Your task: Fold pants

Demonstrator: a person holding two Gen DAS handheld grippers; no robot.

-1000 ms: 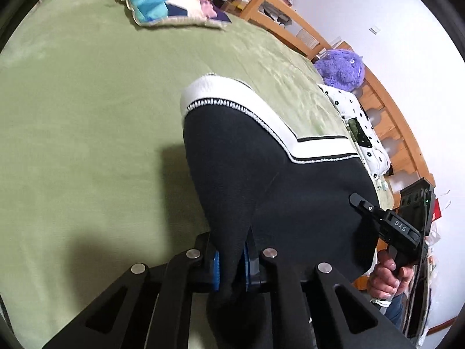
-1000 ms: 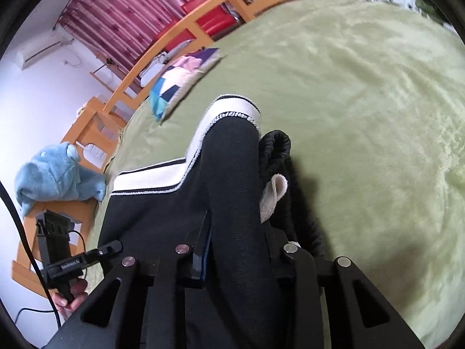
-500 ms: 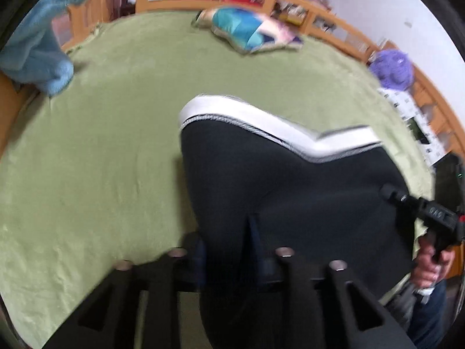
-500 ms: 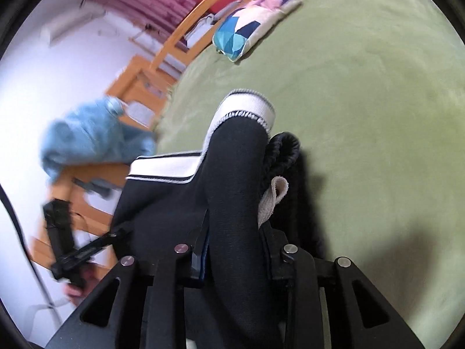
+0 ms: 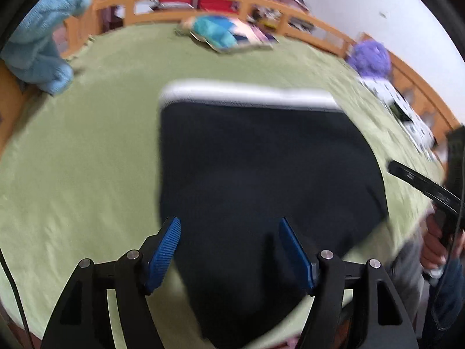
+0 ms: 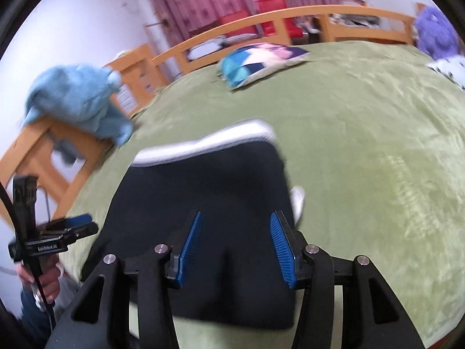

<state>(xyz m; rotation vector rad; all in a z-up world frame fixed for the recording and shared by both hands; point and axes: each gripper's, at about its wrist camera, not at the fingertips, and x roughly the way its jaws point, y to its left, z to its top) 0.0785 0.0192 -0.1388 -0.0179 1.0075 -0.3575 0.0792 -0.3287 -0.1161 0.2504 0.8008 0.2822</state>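
Observation:
The black pants (image 5: 261, 174) with a white band at the far edge lie folded flat on the green blanket (image 5: 72, 160). They also show in the right wrist view (image 6: 203, 203). My left gripper (image 5: 229, 232) is open, its blue pads apart above the near edge of the pants. My right gripper (image 6: 235, 226) is open too, above the near right part of the pants. Neither holds anything. A small white tag (image 6: 298, 200) sticks out at the pants' right edge. The frames are motion-blurred.
A patchwork pillow (image 5: 226, 33) lies at the far side of the bed. A blue plush (image 6: 75, 101) hangs on the wooden rail (image 6: 261, 20) at left. A purple plush (image 5: 370, 58) and spotted cloth (image 5: 407, 110) sit at right.
Both grippers have opened and let go of the pants. The pants dropped flat onto the blanket. Both grippers have pulled back and tilted up.

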